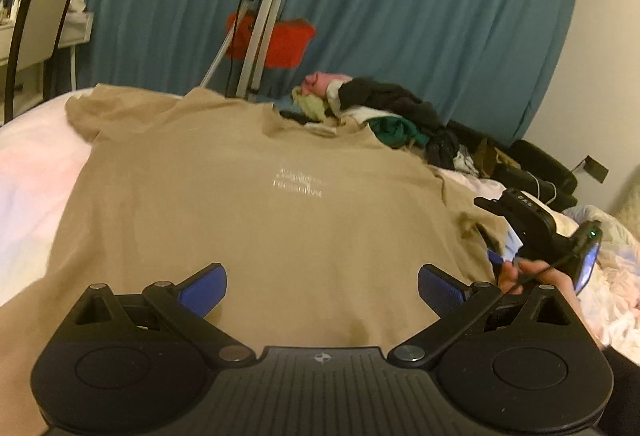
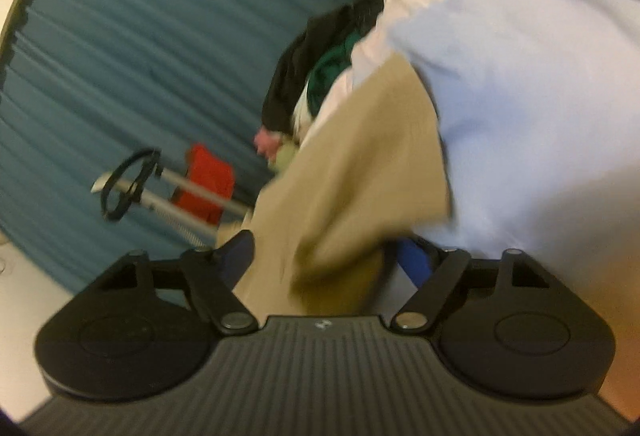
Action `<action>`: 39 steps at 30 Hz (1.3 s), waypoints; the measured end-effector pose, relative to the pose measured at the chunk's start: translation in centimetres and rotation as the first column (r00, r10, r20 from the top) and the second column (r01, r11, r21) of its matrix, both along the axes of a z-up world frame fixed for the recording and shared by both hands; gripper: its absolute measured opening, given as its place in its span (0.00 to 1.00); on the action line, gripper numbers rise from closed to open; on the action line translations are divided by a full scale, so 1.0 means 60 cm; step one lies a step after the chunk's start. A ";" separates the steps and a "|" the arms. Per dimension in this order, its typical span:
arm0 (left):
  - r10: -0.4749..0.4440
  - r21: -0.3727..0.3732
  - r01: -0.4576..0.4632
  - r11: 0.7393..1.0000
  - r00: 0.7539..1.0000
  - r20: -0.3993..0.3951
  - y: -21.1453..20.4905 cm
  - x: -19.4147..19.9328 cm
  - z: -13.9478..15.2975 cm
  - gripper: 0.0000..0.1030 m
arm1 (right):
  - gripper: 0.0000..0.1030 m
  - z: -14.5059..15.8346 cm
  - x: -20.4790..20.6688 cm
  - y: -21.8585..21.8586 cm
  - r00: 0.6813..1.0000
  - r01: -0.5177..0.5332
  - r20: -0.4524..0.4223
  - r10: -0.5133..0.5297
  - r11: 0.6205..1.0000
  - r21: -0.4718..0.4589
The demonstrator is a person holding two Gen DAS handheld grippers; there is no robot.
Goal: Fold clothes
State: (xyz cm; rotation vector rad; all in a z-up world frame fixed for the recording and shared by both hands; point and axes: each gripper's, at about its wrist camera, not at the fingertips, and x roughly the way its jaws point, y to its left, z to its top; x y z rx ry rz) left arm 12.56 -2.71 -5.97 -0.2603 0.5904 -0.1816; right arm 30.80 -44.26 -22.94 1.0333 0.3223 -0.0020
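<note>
A tan T-shirt (image 1: 248,204) with small white chest print lies spread flat on the bed, collar at the far side. My left gripper (image 1: 322,290) is open and empty, hovering over the shirt's near hem. My right gripper (image 1: 532,236) shows at the shirt's right sleeve in the left wrist view. In the blurred, tilted right wrist view its fingers (image 2: 326,260) stand apart with a bunched fold of the tan shirt (image 2: 352,196) between them; whether they pinch it is unclear.
The bed has a pale pink-white sheet (image 1: 28,172). A heap of dark, green and pink clothes (image 1: 384,112) lies behind the shirt at the right. A tripod (image 1: 260,24) and a red object (image 1: 284,40) stand before blue curtains. A chair and desk (image 1: 36,32) stand at the far left.
</note>
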 end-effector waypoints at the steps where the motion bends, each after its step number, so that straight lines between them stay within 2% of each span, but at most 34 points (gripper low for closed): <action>1: 0.001 -0.002 -0.001 1.000 1.000 -0.003 -0.001 0.010 -0.007 1.00 | 0.71 -0.001 0.017 -0.005 1.000 0.017 0.008 -0.017 1.000 -0.004; 4: 0.006 -0.008 -0.006 1.000 1.000 -0.010 -0.003 0.038 -0.027 1.00 | 0.71 -0.001 0.065 -0.021 0.998 0.058 0.019 -0.058 0.998 -0.022; 5: 0.007 -0.010 -0.007 1.000 1.000 -0.013 -0.003 0.048 -0.034 1.00 | 0.65 0.004 0.080 -0.026 0.998 0.064 0.011 -0.063 0.997 -0.044; 7: 0.011 -0.013 -0.011 1.000 1.000 -0.021 -0.004 0.064 -0.045 1.00 | 0.45 0.013 0.106 -0.036 0.997 0.072 -0.030 -0.075 0.994 -0.088; 8: 0.014 -0.014 -0.014 1.000 1.000 -0.028 -0.004 0.071 -0.050 1.00 | 0.24 0.017 0.115 -0.041 0.995 0.070 -0.061 -0.076 0.992 -0.106; 9: 0.013 -0.015 -0.014 1.000 1.000 -0.029 -0.005 0.073 -0.052 1.00 | 0.11 0.023 0.120 -0.046 0.994 0.064 -0.083 -0.075 0.990 -0.126; 13: 0.023 -0.025 -0.023 0.999 1.000 -0.012 0.003 0.074 -0.045 1.00 | 0.10 0.080 0.119 -0.048 0.993 0.061 -0.080 -0.085 0.962 -0.266; 15: 0.033 -0.038 -0.032 0.999 0.999 0.003 0.013 0.068 -0.035 1.00 | 0.09 0.127 0.114 -0.031 0.994 0.053 -0.067 -0.083 0.931 -0.362; 17: 0.044 -0.036 -0.044 0.998 0.999 0.022 0.022 0.060 -0.020 1.00 | 0.09 0.175 0.118 0.002 0.995 0.039 -0.058 -0.076 0.877 -0.480; 21: 0.063 -0.016 -0.062 0.998 0.997 0.051 0.048 0.042 0.018 1.00 | 0.09 0.272 0.116 0.081 0.998 0.030 -0.020 -0.057 0.761 -0.648; 26: 0.128 -0.057 -0.123 0.991 0.988 0.087 0.110 0.019 0.058 1.00 | 0.09 0.334 0.113 0.237 1.000 0.007 0.006 -0.003 0.543 -0.839; 29: 0.203 -0.112 -0.193 0.975 0.976 0.077 0.161 0.013 0.067 1.00 | 0.09 0.327 0.122 0.340 0.998 -0.043 -0.017 0.065 0.428 -0.903; 33: 0.295 -0.121 -0.292 0.949 0.955 0.012 0.216 0.021 0.058 1.00 | 0.09 0.268 0.150 0.479 0.981 -0.153 -0.113 0.158 0.264 -0.952; 36: 0.383 -0.112 -0.382 0.917 0.924 -0.015 0.252 0.018 0.043 1.00 | 0.09 0.219 0.181 0.545 0.962 -0.219 -0.174 0.209 0.218 -0.951; 38: 0.390 -0.119 -0.392 0.912 0.920 -0.038 0.265 0.022 0.032 1.00 | 0.09 0.195 0.200 0.576 0.952 -0.251 -0.206 0.225 0.193 -0.949; 39: 0.389 -0.123 -0.393 0.911 0.920 -0.051 0.270 0.024 0.027 1.00 | 0.10 0.187 0.209 0.586 0.948 -0.264 -0.219 0.229 0.192 -0.945</action>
